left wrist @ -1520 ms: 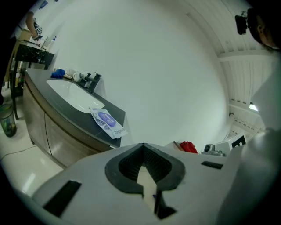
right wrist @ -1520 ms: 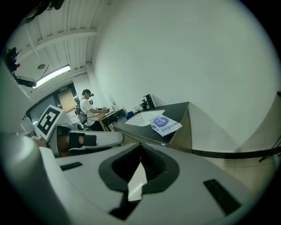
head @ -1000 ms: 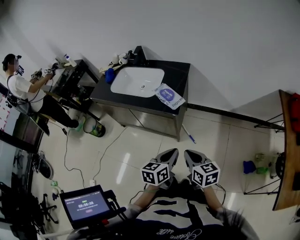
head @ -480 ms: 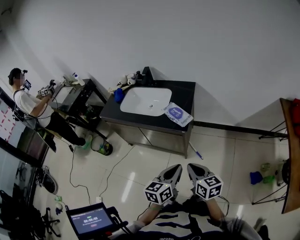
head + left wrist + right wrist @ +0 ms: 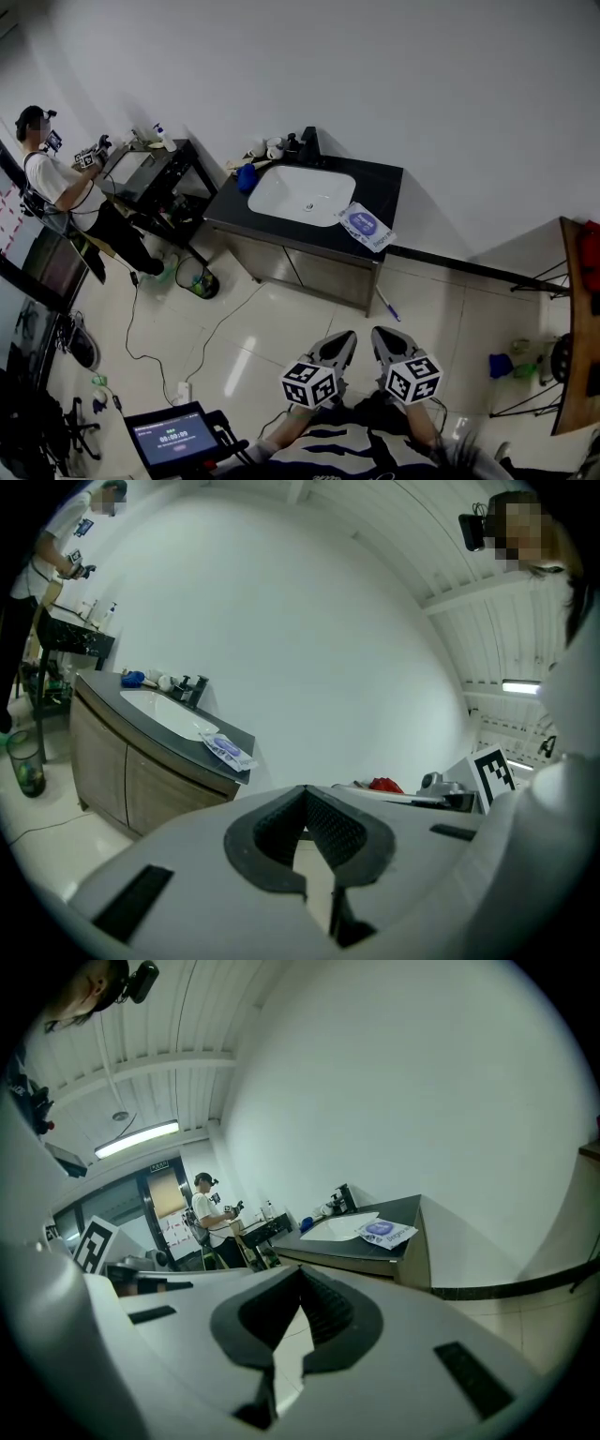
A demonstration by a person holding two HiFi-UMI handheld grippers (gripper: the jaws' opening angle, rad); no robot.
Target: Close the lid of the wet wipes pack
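The wet wipes pack (image 5: pixel 366 226), white with a blue oval label, lies on the right end of a black vanity counter (image 5: pixel 386 187) beside a white sink (image 5: pixel 302 194). It also shows far off as a small pack (image 5: pixel 225 750) in the left gripper view and as a pack (image 5: pixel 384 1232) in the right gripper view. Whether its lid is up cannot be told at this distance. My left gripper (image 5: pixel 339 343) and right gripper (image 5: pixel 386 339) are held side by side low in the head view, well short of the counter. Left gripper (image 5: pixel 306 791) and right gripper (image 5: pixel 300 1269) are both shut with nothing between the pads.
Another person (image 5: pixel 47 178) works at a black table (image 5: pixel 150 169) far left. A screen on a stand (image 5: pixel 169 436) is at my lower left, with cables on the tiled floor. A wooden table edge (image 5: pixel 572 328) and a rack with blue items (image 5: pixel 502 364) are right. A green container (image 5: pixel 202 281) sits near the vanity.
In the head view the vanity and the wipes pack have drifted right and a little down as the view shifted. Both grippers stay shut and side by side.
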